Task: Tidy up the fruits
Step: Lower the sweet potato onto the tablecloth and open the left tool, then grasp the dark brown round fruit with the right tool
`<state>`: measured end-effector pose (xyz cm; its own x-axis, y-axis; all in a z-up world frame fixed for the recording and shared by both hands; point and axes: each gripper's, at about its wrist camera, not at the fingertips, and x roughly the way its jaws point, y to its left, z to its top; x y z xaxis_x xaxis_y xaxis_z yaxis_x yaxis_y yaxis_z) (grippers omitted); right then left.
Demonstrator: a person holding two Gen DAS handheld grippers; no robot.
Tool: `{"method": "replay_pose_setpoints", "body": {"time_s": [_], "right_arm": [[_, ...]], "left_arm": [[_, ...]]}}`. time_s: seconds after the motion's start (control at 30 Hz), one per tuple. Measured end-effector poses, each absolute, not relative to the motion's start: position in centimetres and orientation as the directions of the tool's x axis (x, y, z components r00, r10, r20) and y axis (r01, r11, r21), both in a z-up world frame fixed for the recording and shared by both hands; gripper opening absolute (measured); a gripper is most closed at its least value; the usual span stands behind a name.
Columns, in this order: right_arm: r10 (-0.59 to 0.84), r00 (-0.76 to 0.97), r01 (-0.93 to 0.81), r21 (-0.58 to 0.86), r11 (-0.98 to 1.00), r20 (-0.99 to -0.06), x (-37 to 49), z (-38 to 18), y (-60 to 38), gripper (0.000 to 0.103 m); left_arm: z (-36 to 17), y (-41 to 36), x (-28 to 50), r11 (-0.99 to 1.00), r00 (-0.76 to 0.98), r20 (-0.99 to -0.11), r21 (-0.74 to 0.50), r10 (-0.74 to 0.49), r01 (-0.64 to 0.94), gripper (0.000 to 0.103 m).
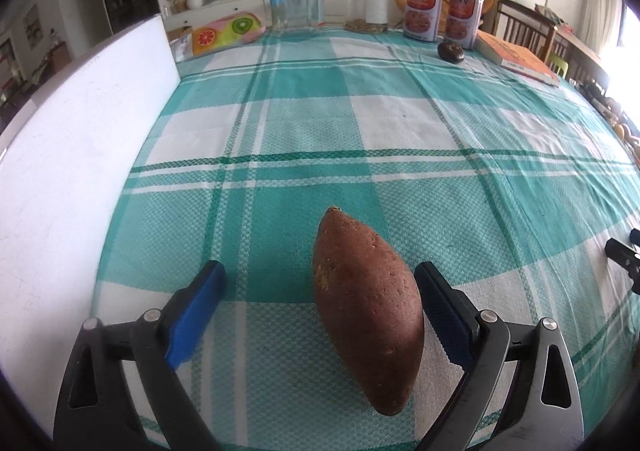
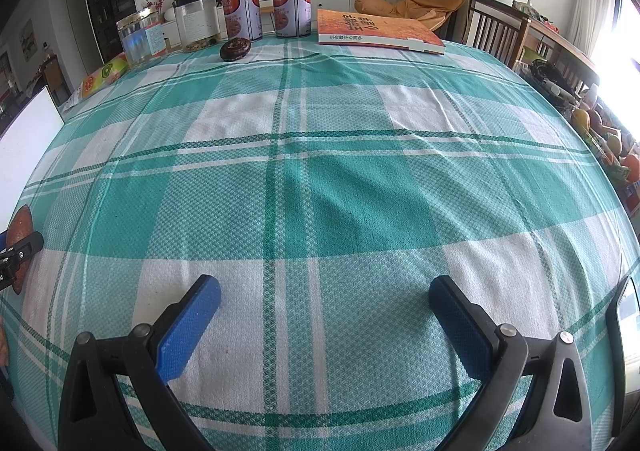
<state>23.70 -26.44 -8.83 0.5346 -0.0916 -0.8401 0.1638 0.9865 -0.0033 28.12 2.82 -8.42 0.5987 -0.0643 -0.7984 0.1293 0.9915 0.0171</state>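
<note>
Left gripper [image 1: 320,291] spread wide, gripping nothing | sweet potato [image 1: 366,311] lies between its fingers near the tablecloth's [image 1: 360,131] near edge, against the right pad | right gripper [image 2: 325,303] wide, empty | I judge: placement done; next, back off cleanly.

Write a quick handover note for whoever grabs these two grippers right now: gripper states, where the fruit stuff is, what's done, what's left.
Left gripper: open, sweet potato lying on the tablecloth between its fingers, close against the right finger, not gripped.
Right gripper: open, empty, over bare cloth.
Dark round fruit sits at the far edge by the cans.
Done: cannot tell.
Left: where the sweet potato belongs is not in view; far fruit untouched.
</note>
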Motion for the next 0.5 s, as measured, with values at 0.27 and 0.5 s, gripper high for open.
{"method": "replay_pose_setpoints", "body": {"time_s": [0.27,0.5], "right_arm": [[0.043,0.531,0.009,0.057,0.998,-0.847,29.2,-6.3,-26.2,0.103],[0.128,0.621,-0.025,0.144,0.989,-0.773,45.3,-5.0,-25.8,0.095]], "left_arm": [[-8.4,3.0,28.1,0.992,0.597,-0.799,0.008,-0.071,0.128,0.099],[-8.4,3.0,28.1,0.992,0.597,-0.800,0.009,-0.070,0.128,0.100]]}}
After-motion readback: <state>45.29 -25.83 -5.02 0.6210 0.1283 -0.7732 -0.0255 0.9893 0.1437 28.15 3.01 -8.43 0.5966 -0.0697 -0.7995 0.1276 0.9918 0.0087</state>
